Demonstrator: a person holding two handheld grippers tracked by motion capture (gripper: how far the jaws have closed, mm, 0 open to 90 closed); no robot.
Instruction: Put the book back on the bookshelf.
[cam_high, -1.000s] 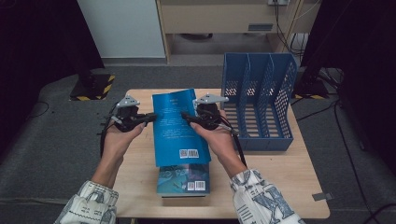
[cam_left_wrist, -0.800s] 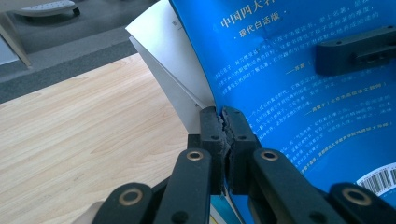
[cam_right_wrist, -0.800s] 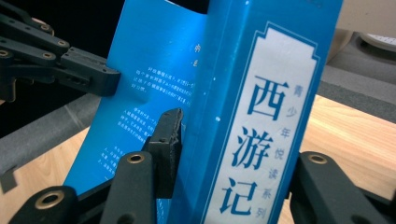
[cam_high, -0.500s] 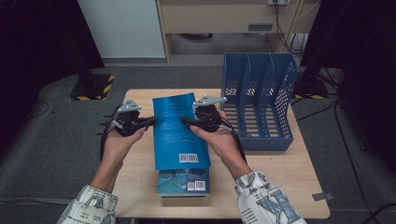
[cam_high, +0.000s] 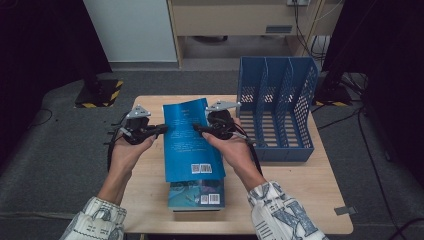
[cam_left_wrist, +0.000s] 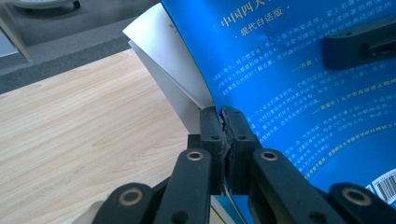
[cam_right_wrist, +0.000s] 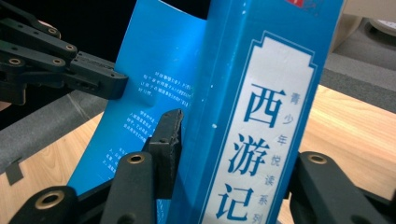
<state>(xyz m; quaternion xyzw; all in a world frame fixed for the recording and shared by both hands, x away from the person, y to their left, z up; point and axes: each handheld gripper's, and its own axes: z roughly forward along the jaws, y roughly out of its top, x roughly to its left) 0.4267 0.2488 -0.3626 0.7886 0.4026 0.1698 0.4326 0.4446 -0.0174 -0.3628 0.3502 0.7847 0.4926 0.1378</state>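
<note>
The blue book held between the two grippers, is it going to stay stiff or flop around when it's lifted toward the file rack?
Likely floppy: the blue book is a paperback, and its cover curls where the left gripper pinches one edge. Pages fan loose beside that pinch, so it may splay open. The right gripper straddles the spine, which looks thick and firm, so that side should carry it steadily.

The high view is soft and somewhat grainy, lit evenly from above: the table (cam_high: 300, 200) is bright, while the floor to the far left and right falls into near-black. Shadows under the blue book (cam_high: 192, 140) are faint and short. In the left gripper view the light is stronger and the wood grain sharp, with the nearest parts of the left hand-held gripper (cam_left_wrist: 223, 122) slightly blurred. In the right gripper view the book's spine is crisp, pale sheen on it, the far left background dark, far corners soft.
</note>
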